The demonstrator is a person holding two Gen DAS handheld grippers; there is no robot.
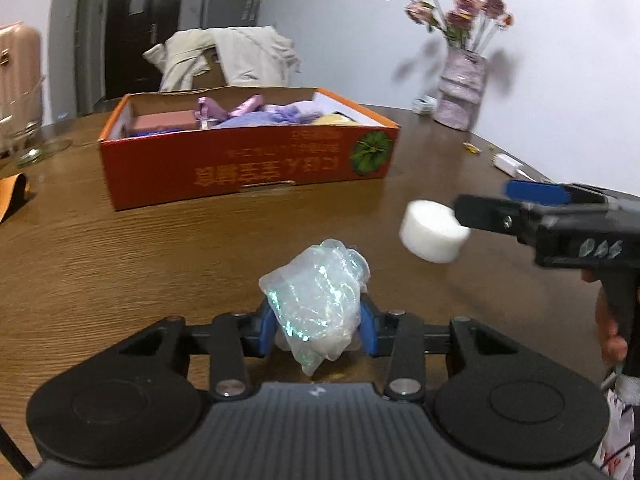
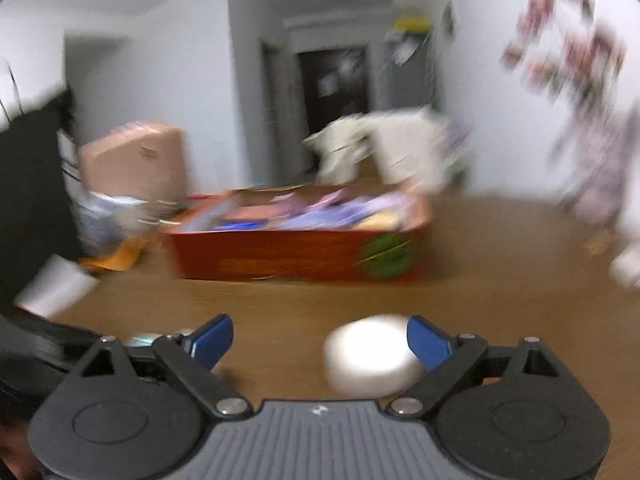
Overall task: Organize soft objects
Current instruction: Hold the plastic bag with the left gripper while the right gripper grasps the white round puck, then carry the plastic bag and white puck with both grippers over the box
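Left gripper (image 1: pixel 318 322) sat low center, blue pads either side of a crinkly iridescent plastic wad (image 1: pixel 316 300), pressing it. Right gripper (image 1: pixel 476 204) came in from the right edge w/ a white foam puck (image 1: pixel 434 230) at its tip, above the wood table (image 1: pixel 160 248); whether it gripped the puck couldn't be told. Orange cardboard box (image 1: pixel 248 164) further back, purple and pink soft items inside. Vase w/ pink flowers (image 1: pixel 462 92) near the wall at right.

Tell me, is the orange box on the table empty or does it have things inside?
Not empty. The orange box holds purple and pink items.
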